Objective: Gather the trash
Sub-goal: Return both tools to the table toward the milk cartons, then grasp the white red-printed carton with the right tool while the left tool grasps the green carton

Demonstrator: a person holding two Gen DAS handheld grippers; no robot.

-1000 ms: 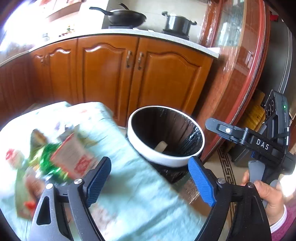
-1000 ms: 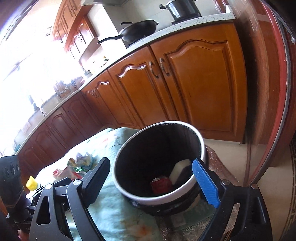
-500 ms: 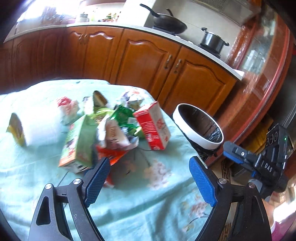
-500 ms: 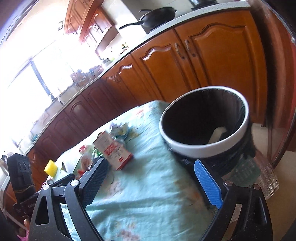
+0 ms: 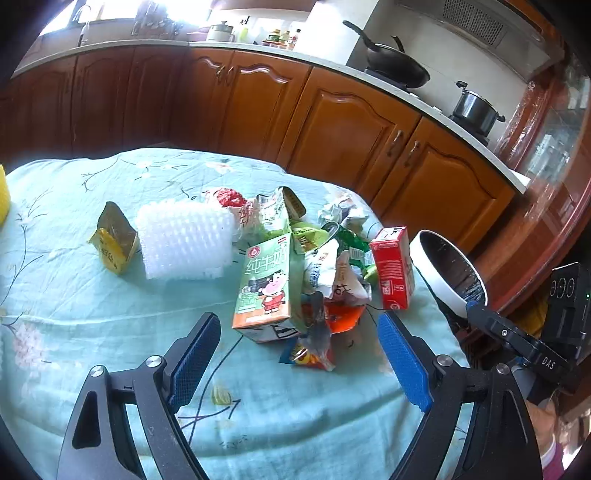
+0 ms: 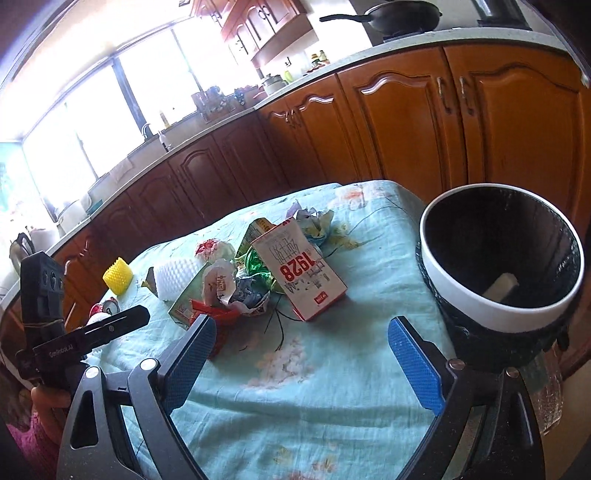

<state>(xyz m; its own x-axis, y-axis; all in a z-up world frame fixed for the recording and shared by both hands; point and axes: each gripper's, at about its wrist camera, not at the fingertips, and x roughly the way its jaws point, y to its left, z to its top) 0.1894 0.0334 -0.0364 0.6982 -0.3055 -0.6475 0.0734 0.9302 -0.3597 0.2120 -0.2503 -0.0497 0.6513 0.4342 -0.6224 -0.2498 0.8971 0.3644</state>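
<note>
Both hand-held grippers, left (image 5: pixel 299 354) and right (image 6: pixel 301 354), gape wide and empty before heaped cartons (image 5: pixel 264 284) beside the bin (image 6: pixel 502 258).

The room is a kitchen lined with reddish-brown wooden cabinets (image 5: pixel 332 122) whose arched panel doors run in a curve under a pale countertop (image 6: pixel 207 118). On the stove stand a black wok (image 5: pixel 397 68) and a steel pot (image 5: pixel 474 107), with a range hood (image 5: pixel 476 18) above them. A wide window (image 6: pixel 92 110) behind the sink tap (image 6: pixel 147 129) floods the far side with strong daylight, washing out that corner. Upper wall cabinets (image 6: pixel 258 22) hang beside the window. Bottles and jars crowd the countertop near it. The worktop in front is covered with a light teal cloth (image 5: pixel 110 317) printed with flowers and branches.
</note>
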